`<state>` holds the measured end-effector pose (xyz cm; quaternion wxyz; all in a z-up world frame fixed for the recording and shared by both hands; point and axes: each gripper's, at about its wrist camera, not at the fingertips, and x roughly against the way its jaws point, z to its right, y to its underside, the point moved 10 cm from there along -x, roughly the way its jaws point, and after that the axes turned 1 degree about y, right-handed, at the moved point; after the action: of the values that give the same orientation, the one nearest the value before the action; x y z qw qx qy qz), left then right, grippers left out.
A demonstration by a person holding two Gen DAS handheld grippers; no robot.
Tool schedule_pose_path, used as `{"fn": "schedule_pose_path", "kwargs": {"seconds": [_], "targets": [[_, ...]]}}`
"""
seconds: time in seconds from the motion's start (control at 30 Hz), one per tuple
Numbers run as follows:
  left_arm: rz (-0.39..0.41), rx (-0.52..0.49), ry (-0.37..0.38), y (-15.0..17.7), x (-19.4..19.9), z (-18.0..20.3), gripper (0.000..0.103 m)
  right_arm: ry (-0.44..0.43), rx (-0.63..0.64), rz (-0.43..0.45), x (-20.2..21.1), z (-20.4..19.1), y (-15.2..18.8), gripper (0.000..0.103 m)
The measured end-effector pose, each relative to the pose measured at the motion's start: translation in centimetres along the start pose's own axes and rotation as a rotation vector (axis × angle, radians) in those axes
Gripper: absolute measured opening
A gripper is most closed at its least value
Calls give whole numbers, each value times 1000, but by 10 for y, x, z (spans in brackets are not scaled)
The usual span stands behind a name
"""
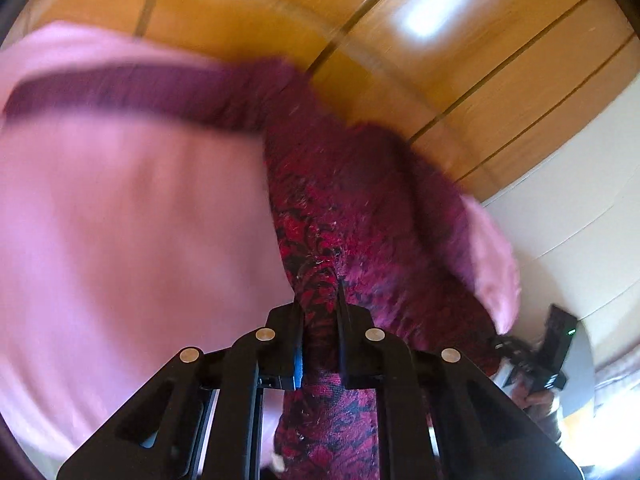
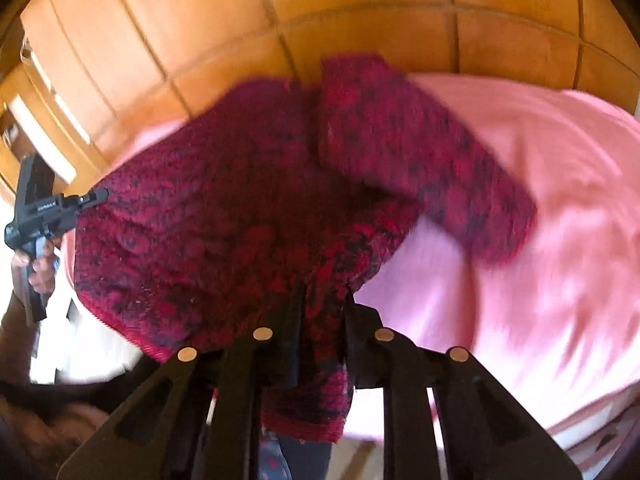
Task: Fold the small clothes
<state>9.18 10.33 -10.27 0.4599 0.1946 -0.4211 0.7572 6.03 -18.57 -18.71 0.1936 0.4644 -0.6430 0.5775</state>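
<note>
A small red-and-black knitted sweater is held up in the air between both grippers; it also shows in the right wrist view, spread wide with one sleeve hanging to the right. My left gripper is shut on a bunched edge of the sweater. My right gripper is shut on another edge of it. The right gripper shows at the lower right of the left wrist view, and the left gripper shows at the left of the right wrist view. Both views are motion-blurred.
A pink sheet covers the bed below and behind the sweater; it also fills the left of the left wrist view, with a dark maroon band. Wooden wardrobe doors stand behind. A white wall is at the right.
</note>
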Motion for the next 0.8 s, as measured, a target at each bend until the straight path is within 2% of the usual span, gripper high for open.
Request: {"fn": "schedule_pose_path", "kwargs": {"seconds": [0.1,0.2,0.23,0.33,0.4,0.43,0.57,0.63,0.73,0.8], "targets": [[-36,63,-35,35,-20,-22,11,43,-65,-41,-5,19,26,14],[-38,73,-92,47,-34,-30,15,8,-140,-44,-1,34,30,15],[-33,70,-120,45,-37,-31,17,-26,-183,-15,3,34,24,22],[-5,55,-143,40,-33,-27,19,-124,-349,109,15,42,-3,60],[28,37,-168,33,-25,-26,22,-203,-503,191,15,58,-20,64],[44,27,-185,30,-21,-24,22,-257,-594,223,10,67,-27,70],[119,6,-196,17,-1,-15,22,-420,-853,217,-31,76,-46,73],[136,-8,-200,13,0,-7,22,-426,-939,259,-41,92,-54,75],[128,-24,-184,15,-9,6,22,-412,-1052,339,-46,109,-69,71],[106,-48,-179,19,-20,14,22,-356,-1051,379,-42,120,-82,56]]}}
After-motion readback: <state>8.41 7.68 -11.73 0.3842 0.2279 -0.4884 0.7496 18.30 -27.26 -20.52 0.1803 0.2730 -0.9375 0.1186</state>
